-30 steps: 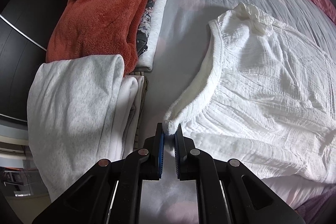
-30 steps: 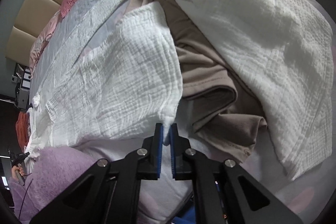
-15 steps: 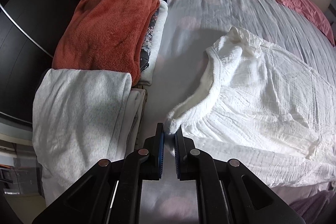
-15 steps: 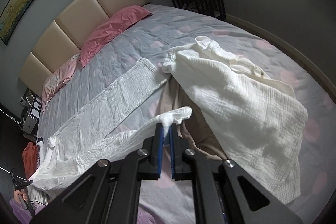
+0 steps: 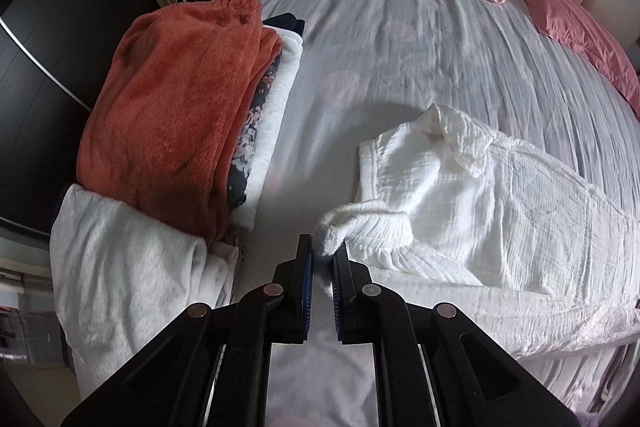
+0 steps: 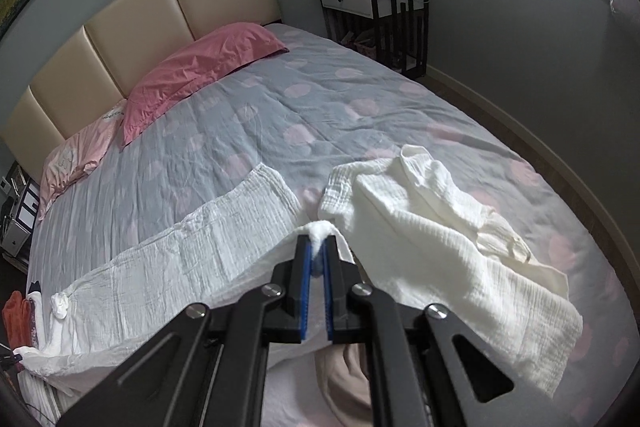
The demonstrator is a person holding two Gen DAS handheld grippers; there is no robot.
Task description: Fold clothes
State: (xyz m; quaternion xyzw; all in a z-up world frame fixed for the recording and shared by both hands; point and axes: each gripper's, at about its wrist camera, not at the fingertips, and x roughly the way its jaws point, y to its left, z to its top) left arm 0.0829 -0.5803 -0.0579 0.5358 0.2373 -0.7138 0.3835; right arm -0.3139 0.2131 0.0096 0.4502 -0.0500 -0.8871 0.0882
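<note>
Both grippers have risen since a second ago, the right one most: its view, then filled with cloth close below, now takes in the whole bed (image 6: 280,115). Nearest in the left wrist view, the left gripper (image 5: 322,255) is nearly closed, its blue pads pinching the ribbed waistband corner of the white trousers (image 5: 500,203). In the right wrist view the right gripper (image 6: 319,247) is clamped tight on a bunched hem end of the same garment, a tuft of white cloth poking up between its pads. Between the two grips the trousers lie stretched as a long band across the near side of the bed, long axis running crosswise to the headboard (image 6: 140,27), waistband toward the left gripper and leg end toward the right. Just right of the right gripper lies a crumpled cream garment (image 6: 440,247), with a beige garment (image 6: 344,375) showing under it. Left of the left gripper, at the bed's edge, sit folded stacks: a grey top (image 5: 128,267) nearest, a rust fleece (image 5: 176,107) beyond. Farthest back, pink pillows (image 6: 208,67) rest against the headboard.
</note>
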